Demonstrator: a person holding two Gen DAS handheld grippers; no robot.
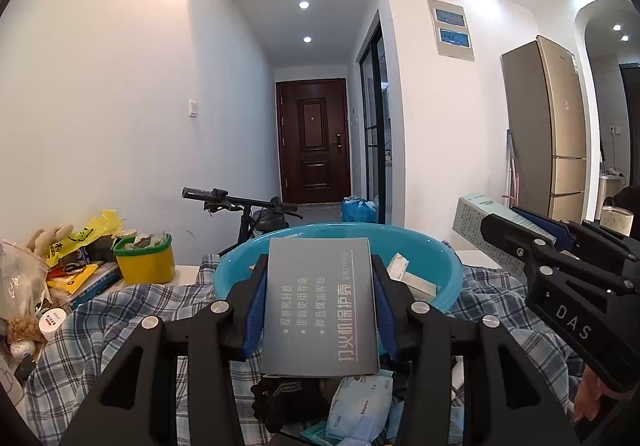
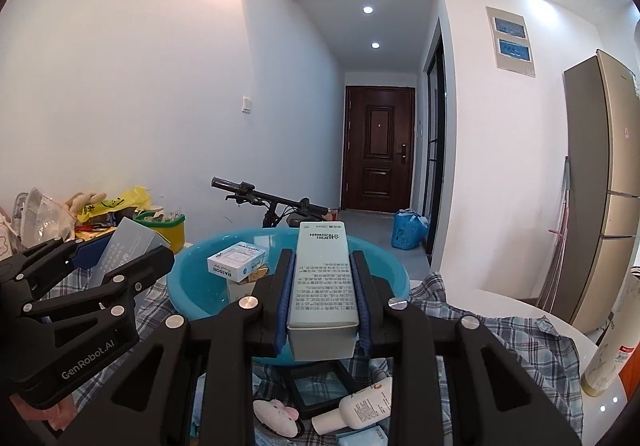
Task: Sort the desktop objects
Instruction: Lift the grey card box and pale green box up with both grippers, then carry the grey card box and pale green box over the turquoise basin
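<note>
Between the blue pads of the left gripper (image 1: pixel 318 298) sat a flat grey box (image 1: pixel 320 302), pinched by its two long edges, so those tongs were clamped on it rather than spread. Its long axis ran straight away from the camera, towards the blue basin (image 1: pixel 448 278), and it was held just above the basin's near rim. The face was matte grey with pale Chinese lettering that ran along the length of the box.

The right gripper (image 2: pixel 322 294) was doing the same kind of thing with a tall pale box (image 2: pixel 322 278): jaws squeezed tight on its long sides, long axis also pointing forward over the basin, the far end lifted a bit. That one looked whitish-green, with dense small print on top, a barcode label at the far end and a plain end towards the camera.

Inside the basin lay a small white and blue carton (image 2: pixel 237 262) marked RAISON, with a couple more cartons under it. The basin stood on a blue plaid cloth (image 1: pixel 132 310). Nearer the cameras the cloth had a white lotion bottle (image 2: pixel 362 406) lying on its side, a black frame (image 2: pixel 316 386) and a pink plush thing (image 2: pixel 278 416). Off to the left stood a yellow tub (image 1: pixel 146 258) and a pile of bags. A bike (image 1: pixel 248 206) leaned behind the table.
</note>
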